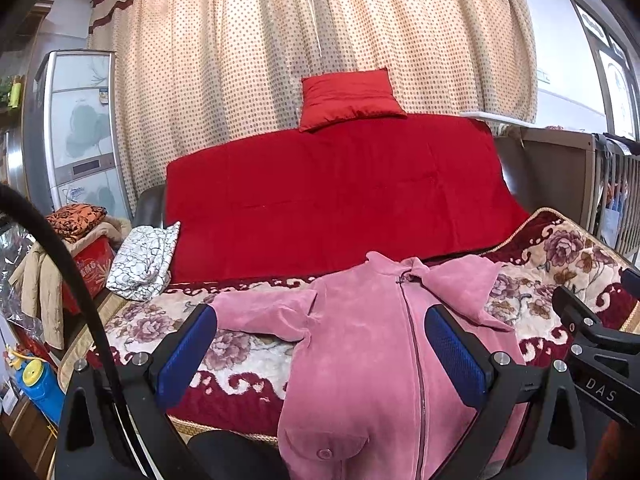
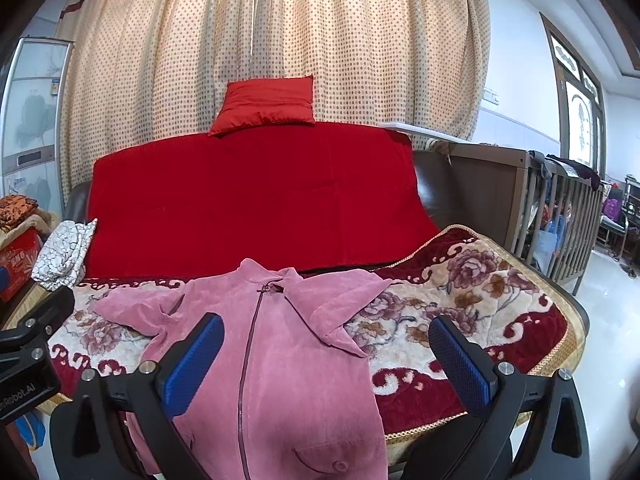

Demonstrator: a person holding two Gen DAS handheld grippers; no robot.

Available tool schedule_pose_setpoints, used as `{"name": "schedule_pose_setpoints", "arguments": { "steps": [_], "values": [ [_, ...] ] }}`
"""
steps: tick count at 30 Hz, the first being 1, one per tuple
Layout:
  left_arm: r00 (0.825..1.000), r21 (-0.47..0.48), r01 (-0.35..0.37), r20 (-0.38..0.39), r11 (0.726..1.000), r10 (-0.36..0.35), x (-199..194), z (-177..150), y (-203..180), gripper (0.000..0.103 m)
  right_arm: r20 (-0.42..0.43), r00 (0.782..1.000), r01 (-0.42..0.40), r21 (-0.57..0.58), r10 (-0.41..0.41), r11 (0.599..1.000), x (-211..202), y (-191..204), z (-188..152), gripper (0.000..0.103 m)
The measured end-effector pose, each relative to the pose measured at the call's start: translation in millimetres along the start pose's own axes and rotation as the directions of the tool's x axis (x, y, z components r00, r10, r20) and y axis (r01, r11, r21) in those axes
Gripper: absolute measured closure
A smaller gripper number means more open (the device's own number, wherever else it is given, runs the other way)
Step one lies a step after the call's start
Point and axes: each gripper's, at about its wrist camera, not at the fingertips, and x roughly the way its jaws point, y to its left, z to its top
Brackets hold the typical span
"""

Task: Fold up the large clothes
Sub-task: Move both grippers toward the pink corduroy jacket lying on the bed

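I see the pink zip-up garment [image 1: 360, 352] spread front-up in the lower centre of both views, on the floral blanket [image 1: 560, 264] — its hem hanging over the near edge. It looks like soft, thick corduroy: limp, not slippery, likely bulky when doubled. I'd pinch a sleeve cuff or shoulder seam. My left gripper [image 1: 320, 352] hovers with jaws spread wide, holding nothing; the right gripper [image 2: 328, 360] likewise. Behind, filling mid-frame, a red throw [image 1: 332, 200] covers the sofa back, a red cushion [image 1: 348, 96] above — dotted curtains [image 1: 280, 40] beyond.
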Motion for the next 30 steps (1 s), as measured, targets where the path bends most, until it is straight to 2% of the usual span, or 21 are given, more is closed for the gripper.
{"name": "schedule_pose_setpoints", "arguments": {
  "steps": [3, 4, 9, 11, 18, 25, 27, 30],
  "values": [
    [0.999, -0.002, 0.02, -0.042, 1.0, -0.02, 14.4, -5.2, -1.7, 0.0, -0.015, 1.0, 0.002, 0.002, -0.002, 1.0, 6.5, -2.0, -1.9, 0.0],
    [0.996, -0.007, 0.034, -0.084, 0.999, -0.035, 25.7, -9.6, -1.7, 0.0, -0.019, 1.0, 0.003, 0.0, -0.003, 1.0, 8.8, -2.3, -3.2, 0.0],
    [0.96, -0.071, 0.068, -0.268, 0.995, -0.084, 73.9, -33.0, 3.4, 0.0, -0.066, 0.998, 0.018, 0.004, -0.018, 1.0, 28.4, -9.8, -13.7, 0.0],
    [0.951, -0.094, 0.059, -0.297, 0.994, -0.085, 81.8, -40.9, 5.4, 0.0, -0.085, 0.996, 0.029, 0.011, -0.028, 1.0, 35.9, -13.8, -18.0, 0.0],
    [0.963, -0.095, 0.048, -0.258, 0.994, -0.071, 69.6, -40.5, 0.8, 0.0, -0.11, 0.993, 0.053, 0.029, -0.049, 0.998, 47.1, -26.5, -26.0, 0.0],
    [0.986, -0.101, -0.02, -0.164, 0.995, 0.004, 56.2, -33.9, 9.0, 0.0, -0.099, 0.994, 0.054, 0.028, -0.051, 0.998, 45.2, -27.7, -22.7, 0.0],
    [0.988, -0.107, -0.039, -0.154, 0.994, 0.023, 59.4, -34.7, 11.5, 0.0, -0.101, 0.994, 0.051, 0.029, -0.048, 0.998, 46.5, -28.5, -23.1, 0.0],
    [0.984, -0.127, -0.036, -0.175, 0.991, 0.013, 68.8, -35.7, 16.3, 0.0, -0.113, 0.992, 0.055, 0.021, -0.053, 0.998, 52.3, -28.0, -23.6, 0.0]
  ]
}}
